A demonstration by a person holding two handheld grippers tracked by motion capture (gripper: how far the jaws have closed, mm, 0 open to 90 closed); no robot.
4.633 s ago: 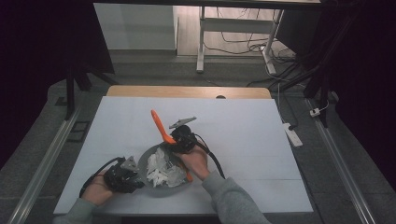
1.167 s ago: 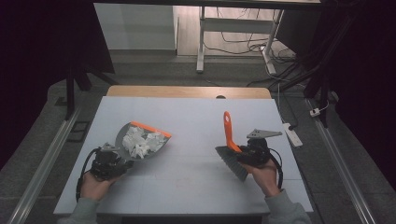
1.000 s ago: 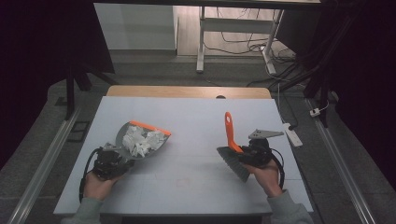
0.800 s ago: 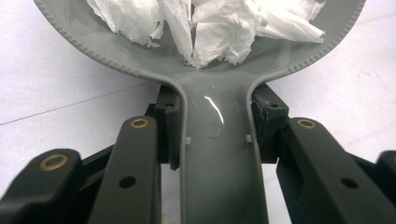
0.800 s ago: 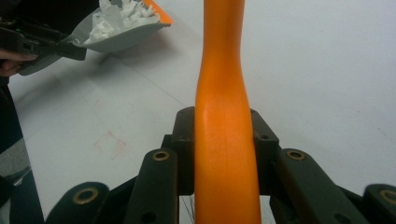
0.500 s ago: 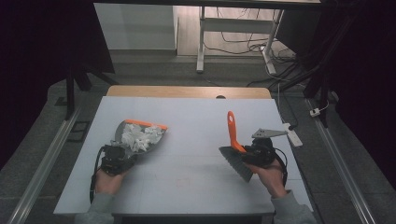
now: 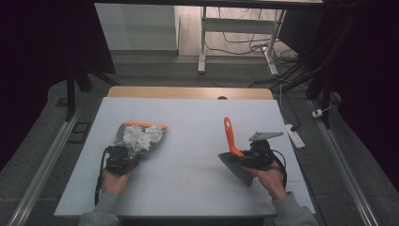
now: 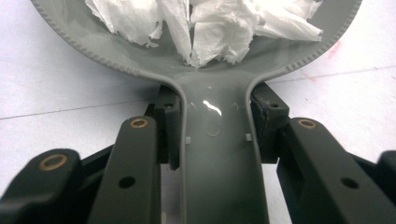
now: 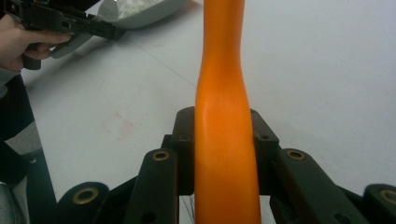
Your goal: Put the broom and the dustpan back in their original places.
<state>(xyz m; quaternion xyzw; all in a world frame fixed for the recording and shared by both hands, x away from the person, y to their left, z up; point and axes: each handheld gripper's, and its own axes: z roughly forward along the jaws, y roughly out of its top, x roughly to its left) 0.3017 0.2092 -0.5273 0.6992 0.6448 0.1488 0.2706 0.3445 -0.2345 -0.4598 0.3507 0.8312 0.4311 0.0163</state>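
Fixed high view: looks forward and down from above the person's side onto the white table (image 7: 188,113), far enough to take in the whole top and the floor beyond. Left gripper view: rides low, faces along the jaws, very near the grey dustpan (image 8: 219,154) handle. Right gripper view: same low seat, very near the orange brush handle (image 9: 226,140), facing across the table. Shared by all three: tabletop and dustpan (image 9: 140,11), seen far off from the right
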